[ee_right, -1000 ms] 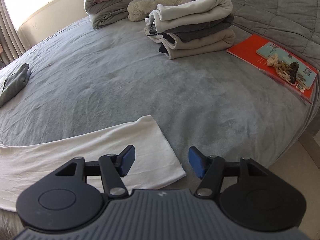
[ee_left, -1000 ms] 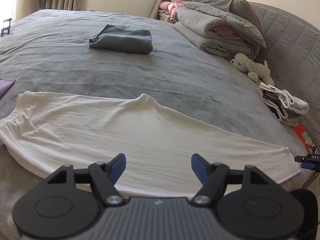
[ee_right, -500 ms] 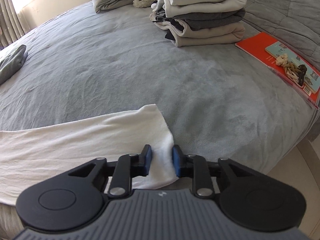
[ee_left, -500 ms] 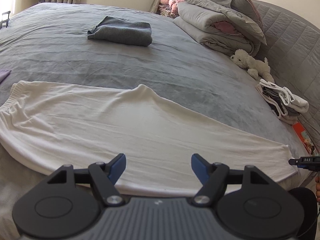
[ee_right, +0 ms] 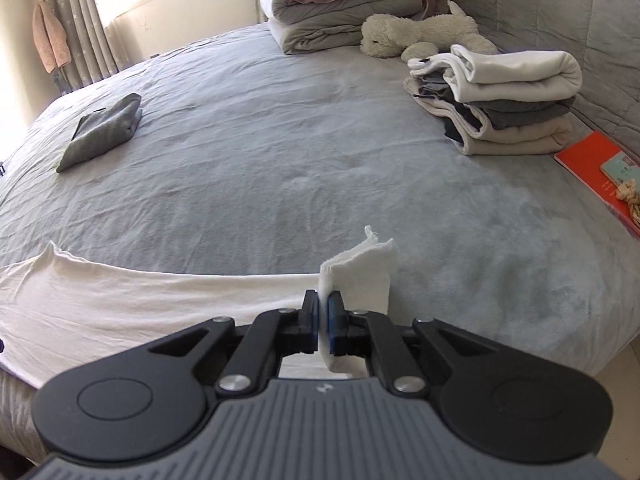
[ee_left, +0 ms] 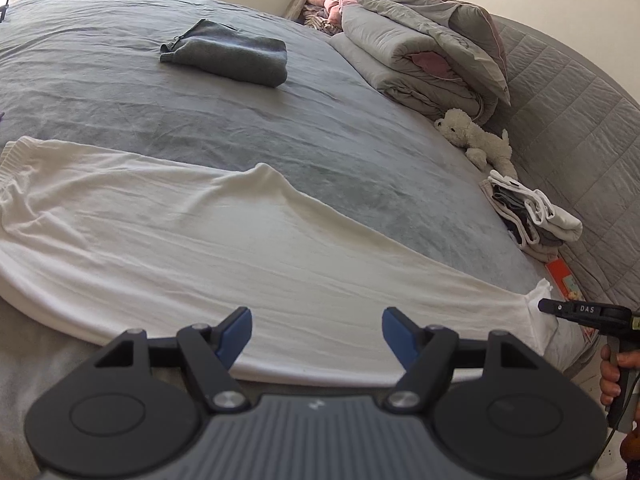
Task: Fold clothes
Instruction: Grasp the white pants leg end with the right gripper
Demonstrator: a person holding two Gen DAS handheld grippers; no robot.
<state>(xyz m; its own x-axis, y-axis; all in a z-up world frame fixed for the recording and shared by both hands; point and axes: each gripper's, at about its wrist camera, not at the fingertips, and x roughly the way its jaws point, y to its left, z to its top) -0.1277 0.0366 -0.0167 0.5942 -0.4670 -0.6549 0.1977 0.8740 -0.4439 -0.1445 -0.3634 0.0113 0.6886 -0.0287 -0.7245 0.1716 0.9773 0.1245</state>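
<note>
White trousers [ee_left: 192, 236] lie folded lengthwise along the near edge of the grey bed [ee_left: 200, 120], waistband at the left, leg ends at the right. My left gripper [ee_left: 317, 330] hangs open just above the near edge of the cloth, nothing between its fingers. My right gripper [ee_right: 323, 318] is shut on the leg end of the white trousers [ee_right: 356, 280], which stands bunched up above the pads. In the left wrist view the right gripper [ee_left: 554, 307] shows at the far right, held by a hand [ee_left: 612, 372].
A folded grey garment [ee_left: 228, 56] lies far back on the bed. A stack of folded clothes [ee_right: 504, 96], a plush toy [ee_right: 416, 34] and piled bedding [ee_right: 348, 0] sit at the right. An orange book [ee_right: 596, 168] lies by the bed's right edge.
My right gripper closed onto the trouser leg end and lifted it off the bed. My left gripper stayed open and moved slightly over the cloth.
</note>
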